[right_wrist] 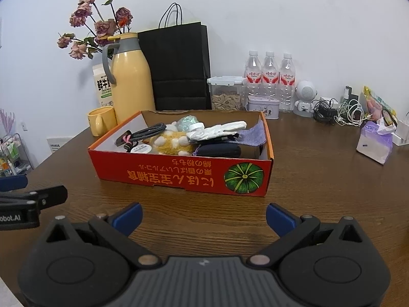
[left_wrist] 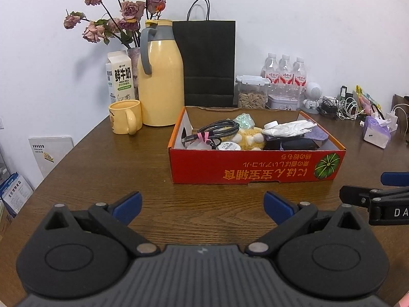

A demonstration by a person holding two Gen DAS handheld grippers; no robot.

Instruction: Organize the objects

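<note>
A red cardboard box (left_wrist: 255, 166) (right_wrist: 179, 176) stands on the wooden table, open at the top. Inside lie a coiled black cable (left_wrist: 217, 130) (right_wrist: 150, 130), a yellow plush toy (left_wrist: 251, 138) (right_wrist: 171, 142), a white glove (left_wrist: 288, 128) (right_wrist: 219, 129), a dark case (left_wrist: 294, 144) (right_wrist: 219, 150), a purple cloth (right_wrist: 251, 134) and a small round tin (left_wrist: 228, 146). My left gripper (left_wrist: 203, 206) hovers open in front of the box, nothing between its blue fingers. My right gripper (right_wrist: 204, 216) is also open and empty, just right of the left one.
Along the wall stand a yellow mug (left_wrist: 125, 116), a yellow thermos jug (left_wrist: 161, 76), a milk carton (left_wrist: 120, 76), dried roses, a black paper bag (left_wrist: 208, 61), a seed jar (left_wrist: 251, 92), three water bottles (right_wrist: 269, 76), a white robot figure, tangled cables and a tissue pack (right_wrist: 374, 143).
</note>
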